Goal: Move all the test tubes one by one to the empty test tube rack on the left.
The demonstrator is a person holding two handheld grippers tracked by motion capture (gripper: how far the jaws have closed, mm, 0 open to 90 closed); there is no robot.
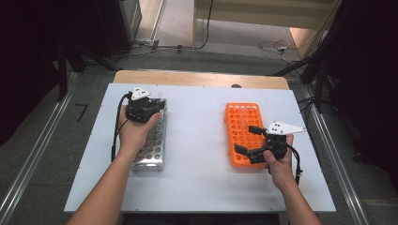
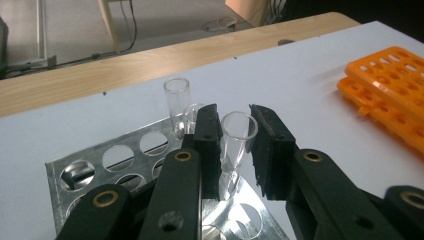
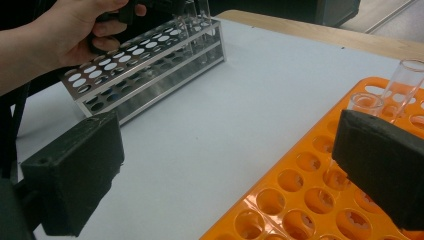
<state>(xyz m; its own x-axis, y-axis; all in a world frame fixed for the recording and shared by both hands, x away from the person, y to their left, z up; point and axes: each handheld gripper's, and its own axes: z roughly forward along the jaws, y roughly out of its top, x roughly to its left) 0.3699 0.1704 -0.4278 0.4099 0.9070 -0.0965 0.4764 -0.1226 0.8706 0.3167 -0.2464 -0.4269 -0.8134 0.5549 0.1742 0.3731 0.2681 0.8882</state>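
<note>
One white tabletop [image 1: 197, 140] (grey floor [image 1: 42, 154] around)

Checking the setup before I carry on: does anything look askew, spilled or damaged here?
One thing: the clear tube between the left hand-held gripper pads leans in the metal rack, unlike the upright tube behind it. Nothing looks spilled or broken; the orange rack lies flat.

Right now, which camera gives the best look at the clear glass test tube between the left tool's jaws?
The left gripper view: the clear glass test tube stands close up between the left tool jaws, over the silver metal rack. In the high view the hand covers it; in the right gripper view it is far off and indistinct.
</note>
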